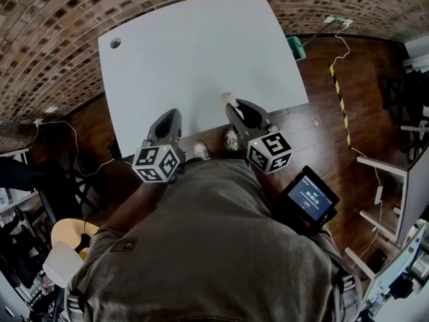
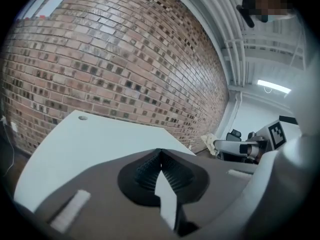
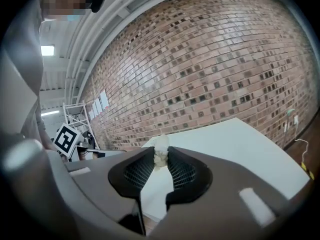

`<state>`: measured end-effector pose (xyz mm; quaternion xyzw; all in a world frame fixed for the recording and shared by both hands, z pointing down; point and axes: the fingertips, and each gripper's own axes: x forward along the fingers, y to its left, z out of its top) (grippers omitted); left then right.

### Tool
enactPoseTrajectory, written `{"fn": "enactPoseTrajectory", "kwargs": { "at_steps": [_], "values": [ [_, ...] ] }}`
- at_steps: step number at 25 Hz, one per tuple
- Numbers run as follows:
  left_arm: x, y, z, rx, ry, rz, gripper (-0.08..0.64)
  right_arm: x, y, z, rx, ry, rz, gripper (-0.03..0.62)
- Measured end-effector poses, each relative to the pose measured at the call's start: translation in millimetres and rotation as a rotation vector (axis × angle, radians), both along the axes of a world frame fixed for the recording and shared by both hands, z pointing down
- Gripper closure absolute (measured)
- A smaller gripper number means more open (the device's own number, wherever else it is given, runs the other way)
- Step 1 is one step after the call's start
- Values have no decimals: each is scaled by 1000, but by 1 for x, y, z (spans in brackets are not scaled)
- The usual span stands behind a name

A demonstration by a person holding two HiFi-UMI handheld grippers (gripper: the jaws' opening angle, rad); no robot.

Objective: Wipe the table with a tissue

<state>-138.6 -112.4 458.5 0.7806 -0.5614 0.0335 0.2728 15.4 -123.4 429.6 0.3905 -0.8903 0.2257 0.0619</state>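
White table (image 1: 194, 52) against brick wall (image 1: 60, 19); dark wood floor (image 1: 335, 133). Right gripper (image 1: 232, 107) pinches crumpled tissue (image 1: 226, 98), seemingly at near edge. Left gripper (image 1: 173, 115) fingers pressed together, empty.

A brick wall (image 1: 53, 39) stood behind, a dark wooden floor (image 1: 335, 159) carried a black-and-yellow striped tape (image 1: 338, 98) and a white cable (image 1: 344, 42), a teal bin (image 1: 295, 47) stood near the wall, and a black device with a lit screen (image 1: 310, 198) showed at lower right.
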Motion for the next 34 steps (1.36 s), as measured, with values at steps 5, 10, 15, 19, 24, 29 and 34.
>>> {"fn": "enactPoseTrajectory", "kwargs": {
  "at_steps": [5, 10, 15, 19, 24, 29, 34],
  "values": [
    [5, -3, 6, -16, 1, 7, 558, 3, -2, 2, -1, -16, 1, 497],
    [6, 4, 4, -16, 3, 6, 558, 2, 5, 1, 2, -23, -8, 499],
    [6, 2, 8, -24, 8, 2, 558, 1, 2, 5, -5, -21, -13, 499],
    [4, 5, 8, -28, 7, -2, 558, -1, 4, 4, -6, -21, -18, 499],
    [2, 9, 8, -28, 11, -2, 558, -3, 7, 3, -5, -18, -19, 499],
    [-7, 28, 3, -16, 16, 7, 558, -11, 27, -2, 9, -12, -13, 499],
    [-16, 28, 4, -15, 16, 7, 558, -20, 27, -2, 11, -7, -17, 499]
  ]
}}
